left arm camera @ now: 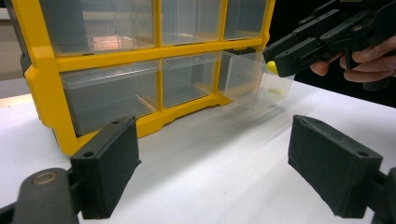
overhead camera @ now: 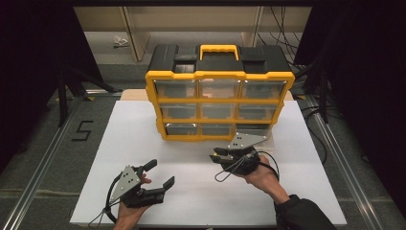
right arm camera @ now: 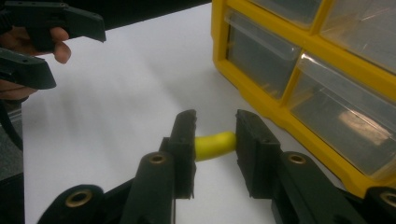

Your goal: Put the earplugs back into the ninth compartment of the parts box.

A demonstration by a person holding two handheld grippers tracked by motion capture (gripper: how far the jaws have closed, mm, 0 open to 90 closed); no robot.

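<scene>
— What has the right gripper (right arm camera: 215, 140) got?

— A small yellow piece (right arm camera: 215, 144), pinched end to end between its two black jaws. In the right gripper view it spans the gap like a short, slightly bent roll. It is held clear of the white table (overhead camera: 143, 143).

— Can you say what the piece is?

— Not really. It is small and a bit blurred; soft foam or plastic, perhaps. In the left gripper view its yellow tip (left arm camera: 272, 68) just peeks out under the jaws.

— Where is that gripper on the table?

— In the high view it (overhead camera: 216, 157) sits at about four o'clock from the table's middle, just in front of the cabinet's bottom row, jaws pointing toward nine o'clock.

— And around it?

— At its twelve o'clock stands the yellow drawer cabinet (overhead camera: 219, 75) with clear drawers and a black top. Its bottom right drawer (left arm camera: 254, 79) is pulled out, and another small pale yellow bit (left arm camera: 276, 91) lies in it.

— The left gripper?

— Its jaws stand wide with nothing between them (left arm camera: 215, 168). In the high view it (overhead camera: 160, 175) rests near the table's front edge, at about seven o'clock, well apart from the cabinet.
</scene>
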